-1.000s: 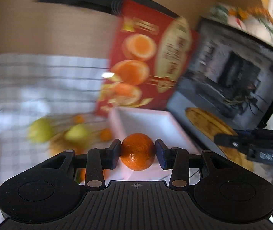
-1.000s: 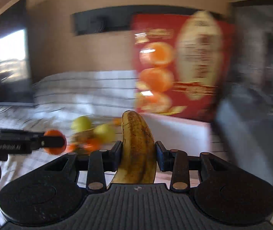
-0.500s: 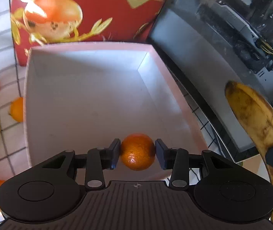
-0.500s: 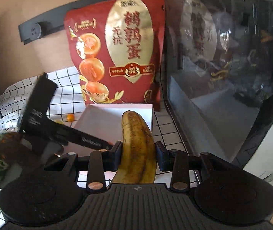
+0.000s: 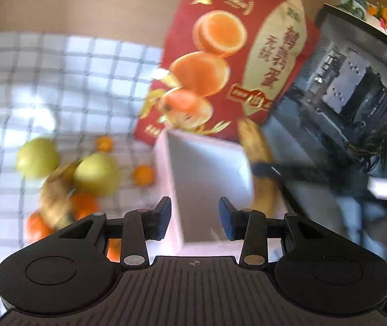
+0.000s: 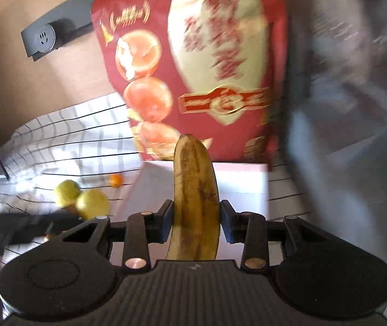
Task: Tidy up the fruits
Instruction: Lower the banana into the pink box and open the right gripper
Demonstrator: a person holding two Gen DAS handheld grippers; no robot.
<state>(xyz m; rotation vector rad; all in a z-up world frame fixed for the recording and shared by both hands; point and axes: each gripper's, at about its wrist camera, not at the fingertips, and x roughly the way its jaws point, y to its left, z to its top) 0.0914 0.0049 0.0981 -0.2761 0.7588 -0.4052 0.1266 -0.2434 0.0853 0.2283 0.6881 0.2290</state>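
Speckled curved banana (image 6: 196,198), right claw (image 6: 195,221)

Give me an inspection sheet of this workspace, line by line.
Surface: checked cloth.
Job's things: white box; banana in the right tongs; two green fruits, small oranges and a second banana loose on the cloth.
Clutter: red bag behind the box.
Grippers: left tongs open, holding nothing; right tongs shut on the banana.
Cables: some inside the glass case.
Surroundings: wall socket.
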